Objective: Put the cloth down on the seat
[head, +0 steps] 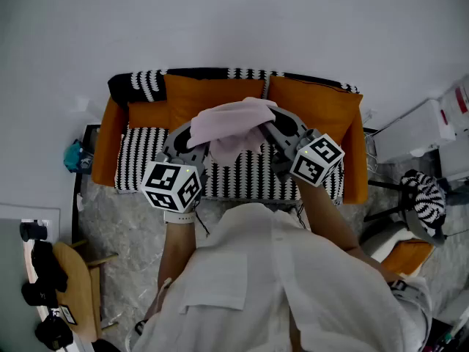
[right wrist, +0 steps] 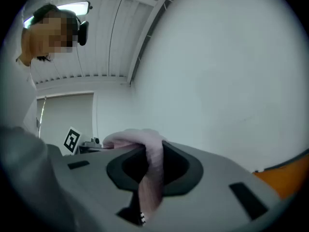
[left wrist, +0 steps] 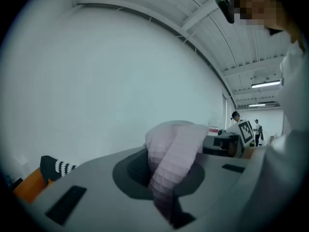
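A pale pink cloth (head: 231,127) hangs bunched between my two grippers, held above the black-and-white striped seat (head: 139,156) of an orange sofa. My left gripper (head: 196,136) is shut on the cloth's left end, and the fabric (left wrist: 174,161) runs down between its jaws. My right gripper (head: 270,129) is shut on the right end, where a strip of cloth (right wrist: 149,173) is pinched between its jaws. Both grippers point up and away toward the white wall. Two orange back cushions (head: 209,94) stand behind the cloth.
Orange armrests (head: 106,141) bound the seat on both sides. A small dark side table with a teal object (head: 73,156) stands to the left. A wooden stand (head: 73,295) is at the lower left. White boxes (head: 421,130) and a striped stool (head: 425,193) are on the right.
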Demonstrator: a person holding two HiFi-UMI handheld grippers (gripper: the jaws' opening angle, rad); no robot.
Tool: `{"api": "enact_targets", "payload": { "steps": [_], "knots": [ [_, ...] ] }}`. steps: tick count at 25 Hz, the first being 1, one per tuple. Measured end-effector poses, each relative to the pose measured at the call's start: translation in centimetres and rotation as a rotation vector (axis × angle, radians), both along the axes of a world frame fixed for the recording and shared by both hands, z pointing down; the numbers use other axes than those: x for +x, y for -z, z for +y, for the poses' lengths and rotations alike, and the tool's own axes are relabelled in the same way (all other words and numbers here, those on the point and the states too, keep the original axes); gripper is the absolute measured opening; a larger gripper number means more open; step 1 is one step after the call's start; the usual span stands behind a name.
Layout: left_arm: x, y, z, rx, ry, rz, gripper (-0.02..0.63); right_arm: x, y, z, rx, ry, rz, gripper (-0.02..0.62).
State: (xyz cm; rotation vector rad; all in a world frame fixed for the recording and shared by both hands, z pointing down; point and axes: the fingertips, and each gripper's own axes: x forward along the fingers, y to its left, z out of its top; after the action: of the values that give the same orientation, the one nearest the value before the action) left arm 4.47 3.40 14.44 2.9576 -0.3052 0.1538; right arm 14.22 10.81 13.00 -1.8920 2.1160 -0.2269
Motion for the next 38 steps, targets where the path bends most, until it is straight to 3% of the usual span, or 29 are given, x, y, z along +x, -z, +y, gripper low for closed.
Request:
{"api": "enact_targets", "payload": {
  "steps": [13,21,26,33,38],
  "knots": [
    [-1.0,-0.6,-0.3,-0.02,0.003,0.001,0.038,-0.9,-0.6,-0.5,-0.006,0.018,0.007,0.064],
    [-3.0,-1.9,-1.8,-0.049,0.04,-0.009,0.038,-2.2,-1.6,-2.2,-0.03,0.085,-0.013,0.074],
    [-4.7,-4.2,-3.6,-0.048,0.067,-0.059,0.038,-3.2,-3.8,-4.5,-0.091,0.179,0.057,0.074],
    [-8.4,-10.1,-7.9,-0.058,0.107,-0.211,0.038,-5.5,-9.8,-10.8,-0.253,0.397,0.281,0.072],
    [-10.9,-13.5,-12.6,-0.086,0.255,-0.235,0.038,-7.4,-13.4,-17.6,-0.269,0.522,0.326,0.071]
  ]
}}
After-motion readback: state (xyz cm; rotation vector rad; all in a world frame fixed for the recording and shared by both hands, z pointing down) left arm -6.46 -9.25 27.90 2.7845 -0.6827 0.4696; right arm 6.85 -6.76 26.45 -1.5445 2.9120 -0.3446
